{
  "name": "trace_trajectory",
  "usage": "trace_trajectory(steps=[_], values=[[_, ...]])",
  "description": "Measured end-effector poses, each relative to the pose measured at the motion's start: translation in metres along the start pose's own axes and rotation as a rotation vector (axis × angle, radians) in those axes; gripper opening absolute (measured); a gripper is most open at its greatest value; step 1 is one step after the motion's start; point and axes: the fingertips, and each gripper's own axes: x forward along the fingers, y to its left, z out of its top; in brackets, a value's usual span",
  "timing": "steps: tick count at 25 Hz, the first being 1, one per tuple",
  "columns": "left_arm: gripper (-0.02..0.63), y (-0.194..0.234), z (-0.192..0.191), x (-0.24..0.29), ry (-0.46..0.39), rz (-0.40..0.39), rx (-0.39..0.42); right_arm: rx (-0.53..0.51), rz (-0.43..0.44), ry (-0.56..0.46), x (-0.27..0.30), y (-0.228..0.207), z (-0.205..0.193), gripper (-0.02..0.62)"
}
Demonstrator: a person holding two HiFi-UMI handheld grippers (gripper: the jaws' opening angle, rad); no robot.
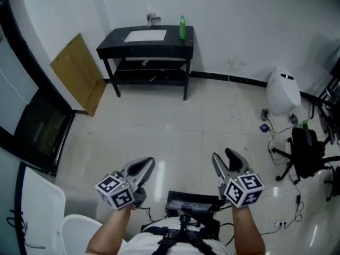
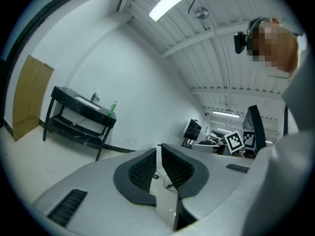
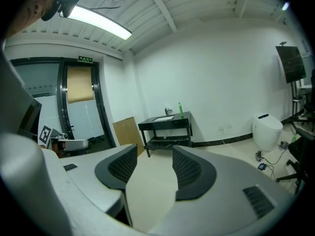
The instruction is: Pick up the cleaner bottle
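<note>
The green cleaner bottle (image 1: 182, 27) stands upright on the right end of a black sink table (image 1: 114, 42) against the far wall, well away from both grippers. It also shows small in the left gripper view as the bottle (image 2: 112, 108) and in the right gripper view as the bottle (image 3: 180, 110). My left gripper (image 1: 144, 167) is held low over the tiled floor, its jaws nearly together with nothing between them (image 2: 158, 149). My right gripper (image 1: 225, 160) is beside it, open and empty (image 3: 154, 150), pointing toward the sink table (image 3: 165, 122).
A cardboard sheet (image 1: 79, 73) leans on the left wall beside a dark glass door (image 1: 37, 126). A white toilet (image 1: 281, 92), floor cables (image 1: 273, 137) and a black chair (image 1: 305, 147) are at the right. Pale floor tiles lie between me and the table.
</note>
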Motion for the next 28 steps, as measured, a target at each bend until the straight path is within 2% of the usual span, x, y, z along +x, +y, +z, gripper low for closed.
trace_trajectory(steps=[11, 17, 28], values=[[0.031, 0.058, 0.021, 0.052, -0.01, 0.067, -0.011, -0.006, 0.059, 0.02, 0.087, -0.042, 0.024, 0.236], [0.031, 0.095, 0.045, 0.107, -0.034, 0.112, -0.027, -0.031, 0.108, 0.024, 0.147, -0.081, 0.062, 0.236], [0.031, 0.125, 0.077, 0.196, -0.027, 0.137, -0.019, -0.026, 0.151, 0.031, 0.218, -0.144, 0.103, 0.236]])
